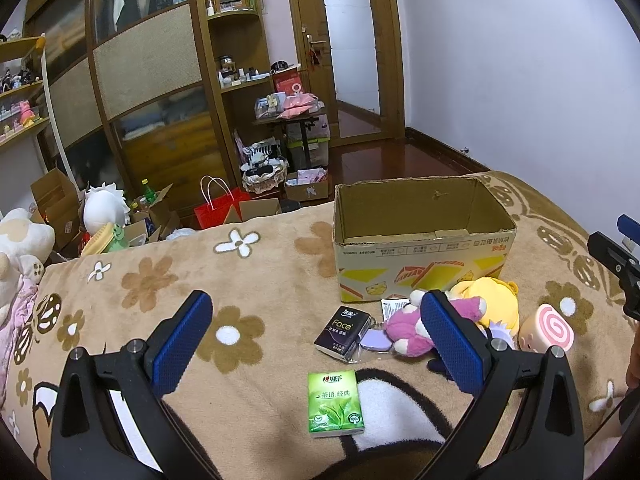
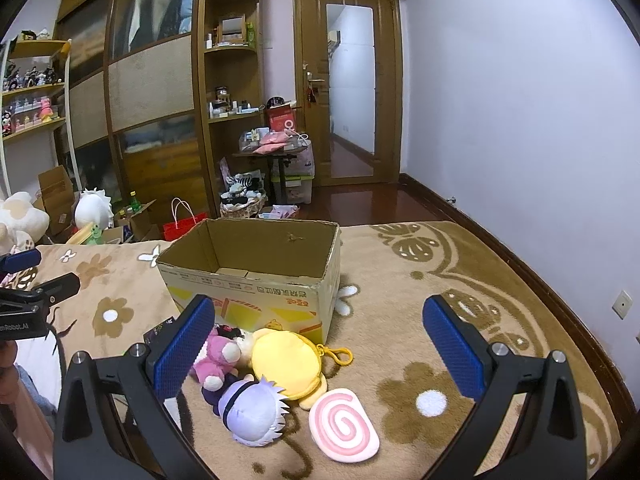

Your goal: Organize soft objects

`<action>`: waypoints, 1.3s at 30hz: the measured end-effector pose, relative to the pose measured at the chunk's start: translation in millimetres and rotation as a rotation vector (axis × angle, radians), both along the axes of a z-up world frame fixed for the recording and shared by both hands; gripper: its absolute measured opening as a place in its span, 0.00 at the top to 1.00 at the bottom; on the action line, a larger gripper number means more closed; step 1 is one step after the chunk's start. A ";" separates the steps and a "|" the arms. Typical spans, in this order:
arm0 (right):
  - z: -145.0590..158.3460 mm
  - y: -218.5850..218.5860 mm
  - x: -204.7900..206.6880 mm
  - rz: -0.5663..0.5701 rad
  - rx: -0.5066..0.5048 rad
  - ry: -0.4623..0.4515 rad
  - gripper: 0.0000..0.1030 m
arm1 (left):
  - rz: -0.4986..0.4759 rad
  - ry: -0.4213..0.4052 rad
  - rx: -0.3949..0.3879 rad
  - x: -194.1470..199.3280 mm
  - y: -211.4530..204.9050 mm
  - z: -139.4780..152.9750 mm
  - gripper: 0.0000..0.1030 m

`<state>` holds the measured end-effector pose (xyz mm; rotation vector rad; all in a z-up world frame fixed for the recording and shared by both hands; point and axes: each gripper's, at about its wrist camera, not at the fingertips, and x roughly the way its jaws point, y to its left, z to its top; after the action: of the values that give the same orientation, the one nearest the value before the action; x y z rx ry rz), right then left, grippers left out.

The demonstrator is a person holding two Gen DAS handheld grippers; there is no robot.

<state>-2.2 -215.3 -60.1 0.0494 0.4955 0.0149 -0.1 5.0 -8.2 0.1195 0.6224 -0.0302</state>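
Observation:
An open cardboard box stands on a brown flowered blanket and looks empty. In front of it lie a pink plush, a yellow plush, a white-haired plush doll and a pink swirl-roll squishy. A dark tissue pack and a green tissue pack lie to the left. My left gripper is open above the tissue packs. My right gripper is open above the plush pile. Both are empty.
The blanket covers a bed. Beyond its far edge are a red paper bag, cardboard boxes, white plush toys, a wardrobe and shelves. A wall runs along the right.

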 end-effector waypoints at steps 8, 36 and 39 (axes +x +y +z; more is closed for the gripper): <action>-0.1 0.6 -0.5 0.000 0.002 0.000 0.00 | -0.004 0.008 -0.007 -0.8 1.4 -2.8 0.00; -0.8 -0.3 0.6 -0.002 0.003 0.004 0.00 | -0.002 0.014 -0.002 0.3 0.4 -2.7 0.00; -0.3 -0.2 -0.1 0.000 0.005 0.002 0.00 | -0.003 0.019 -0.002 0.8 -0.4 -2.7 0.00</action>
<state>-2.3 -215.5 -60.4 0.0540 0.4974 0.0157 0.7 4.6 -10.9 0.1182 0.6415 -0.0345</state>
